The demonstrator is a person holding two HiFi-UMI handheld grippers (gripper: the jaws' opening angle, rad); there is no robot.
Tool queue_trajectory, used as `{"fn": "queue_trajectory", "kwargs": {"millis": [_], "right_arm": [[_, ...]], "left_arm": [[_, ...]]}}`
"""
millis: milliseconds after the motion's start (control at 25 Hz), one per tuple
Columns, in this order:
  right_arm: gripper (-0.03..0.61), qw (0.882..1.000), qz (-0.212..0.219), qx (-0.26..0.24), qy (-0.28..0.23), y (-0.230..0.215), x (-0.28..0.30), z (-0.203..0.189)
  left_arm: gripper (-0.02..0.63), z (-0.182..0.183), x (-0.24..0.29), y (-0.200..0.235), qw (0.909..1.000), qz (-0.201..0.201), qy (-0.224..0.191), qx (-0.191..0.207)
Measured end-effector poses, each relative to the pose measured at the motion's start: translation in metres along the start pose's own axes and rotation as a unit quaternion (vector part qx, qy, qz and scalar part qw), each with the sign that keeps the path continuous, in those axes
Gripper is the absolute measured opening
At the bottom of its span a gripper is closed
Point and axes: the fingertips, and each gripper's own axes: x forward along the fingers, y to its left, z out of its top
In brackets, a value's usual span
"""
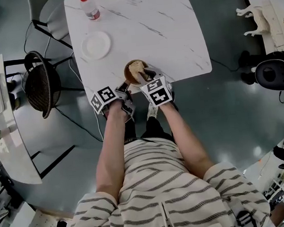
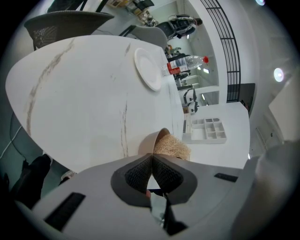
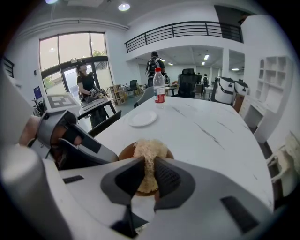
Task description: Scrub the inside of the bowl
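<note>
Brown bowl [image 1: 128,73] sits on the white marble table [image 1: 144,26], right at the table's near edge, in front of the person.

Left gripper [image 2: 151,157] – jaws pressed together at the tips, pinching the bowl's rim on its left-near side; in the left gripper view the bowl's wall rises straight off the closed tips.

Right gripper [image 3: 149,166] – jaws clamped on a tan fibrous scrubber [image 3: 149,151], which goes down inside the bowl. The scrubber fills much of the bowl's middle, and brown rim shows on both sides of it. This gripper comes in over the bowl's right-near side. The two grippers are just beside each other, the marker cubes nearly touching in the head view.

White plate [image 1: 96,44] lies flat on the table, beyond the bowl and to its left, apart from it. Clear plastic bottle [image 1: 89,6] with red cap and red label stands upright further beyond the bowl, past the plate, near the table's far left corner.

Black mesh chair [image 1: 40,84] is on the floor, well off to the bowl's left, clear of the table.
</note>
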Motion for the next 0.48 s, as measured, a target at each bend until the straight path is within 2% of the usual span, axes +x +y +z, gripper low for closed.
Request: {"fn": "queue_trajectory", "kwargs": {"millis": [480], "right_arm": [[0.072,0.999,-0.014,0.012,-0.027,-0.012,-0.001,0.018]], "left_arm": [[0.009,-0.003,-0.001,-0.002,0.9999,-0.004,0.006,0.009]]}}
